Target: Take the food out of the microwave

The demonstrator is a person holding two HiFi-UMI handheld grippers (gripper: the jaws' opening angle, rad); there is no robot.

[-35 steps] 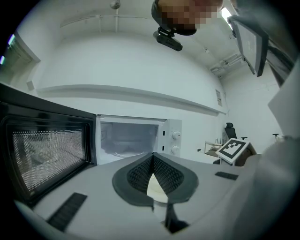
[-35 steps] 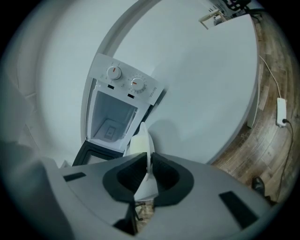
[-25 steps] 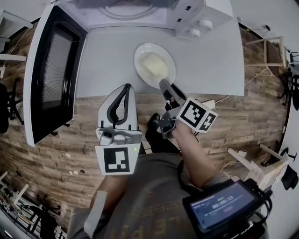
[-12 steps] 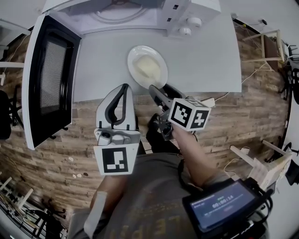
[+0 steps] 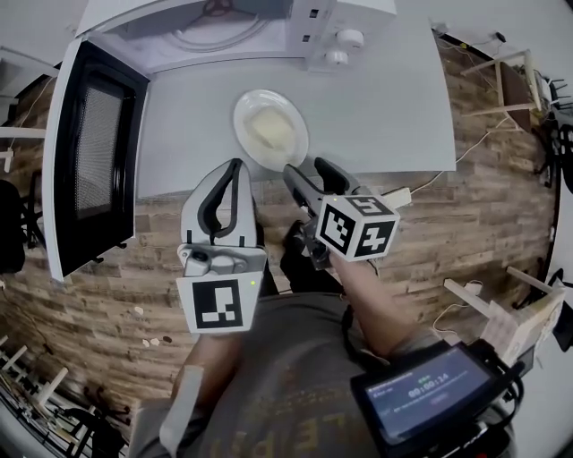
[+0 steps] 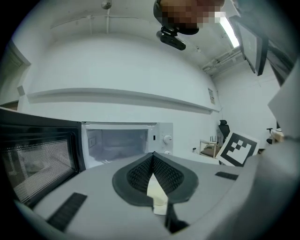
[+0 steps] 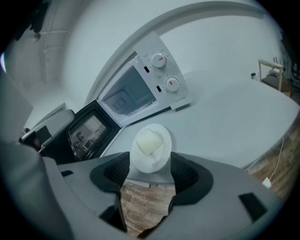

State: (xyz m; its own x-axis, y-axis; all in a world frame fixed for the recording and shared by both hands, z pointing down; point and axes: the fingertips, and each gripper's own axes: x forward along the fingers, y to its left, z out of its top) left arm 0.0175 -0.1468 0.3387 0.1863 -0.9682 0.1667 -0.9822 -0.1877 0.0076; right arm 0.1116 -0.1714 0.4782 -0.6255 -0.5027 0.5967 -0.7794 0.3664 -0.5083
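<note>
**plate's down, back the right gripper out clean**

right gripper (image 5: pixel 306 172): jaws have just been opening and now stand wide, nothing clamped. the near rim of the plate (image 5: pixel 240 116) sits in the gap at the tips, and the pads look clear of it. left gripper (image 5: pixel 235 170): jaws pressed together, empty, off to the left of the plate.

the food (image 5: pixel 271 128), a pale block, lies on the plate just ahead of your right jaws. it's on the table (image 5: pixel 385 107), outside the microwave (image 5: pixel 313 18).

the plate is close to the table's near edge. i'd keep the jaws wide and pull straight back along the jaw line: no roll, no lift under the rim. a clipped rim could drag it off.

past the plate, the microwave door (image 5: pixel 89 148) hangs open. the cavity looks empty.
</note>
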